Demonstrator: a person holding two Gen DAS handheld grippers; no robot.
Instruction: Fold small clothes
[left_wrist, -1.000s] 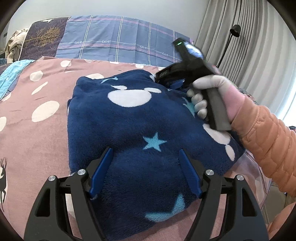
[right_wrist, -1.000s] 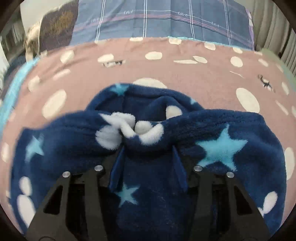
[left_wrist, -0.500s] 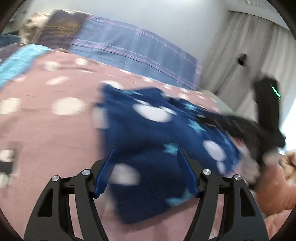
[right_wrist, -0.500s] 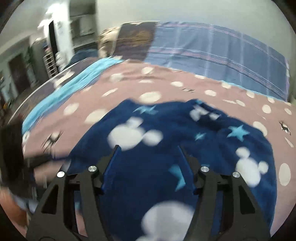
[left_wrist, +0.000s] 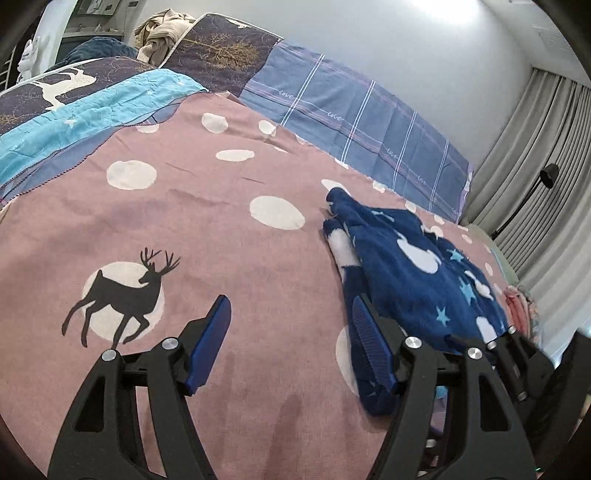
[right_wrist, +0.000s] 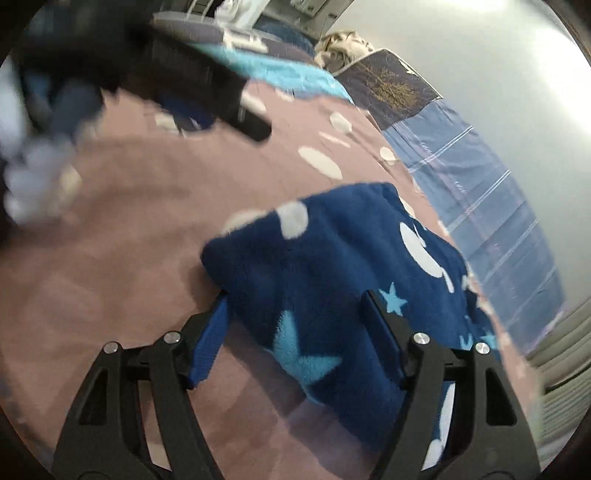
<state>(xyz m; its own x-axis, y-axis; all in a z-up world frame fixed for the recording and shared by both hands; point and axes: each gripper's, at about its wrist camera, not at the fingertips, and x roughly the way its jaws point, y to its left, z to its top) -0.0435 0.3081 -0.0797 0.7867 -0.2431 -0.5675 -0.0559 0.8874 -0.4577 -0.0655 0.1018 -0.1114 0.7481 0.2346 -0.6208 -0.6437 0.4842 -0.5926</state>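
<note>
At the far left of the left wrist view lies a blue and dark quilt (left_wrist: 92, 99), with a heap of beige cloth (left_wrist: 162, 33) behind it. The pink bedspread (left_wrist: 207, 229) fills the centre; its deer print (left_wrist: 122, 291) sits just ahead of the left gripper (left_wrist: 291, 339). That gripper stands wide with nothing between its pads, over bare bedspread. A second ago it hovered over the garment; it has since swung off to the left, so the cloth now lies to its right.

The navy fleece garment (left_wrist: 413, 273) rests on the bedspread as a compact folded bundle, right of centre, below the checked pillow (left_wrist: 362, 114). Grey curtains (left_wrist: 546, 155) close the right edge.

In the right wrist view, blurred by motion, the left hand (right_wrist: 33, 177) shows at upper left. The right gripper (right_wrist: 295, 339) is low over the near corner of the garment (right_wrist: 332, 258); its jaws are opening, the fleece lies in the gap, and the pads do not press it. A second ago they pinched a gathered fold of that cloth.

Assessment: the fold has been released and both tools are clear. This garment appears finished, or nearly so; it seems likely to hold its shape.
</note>
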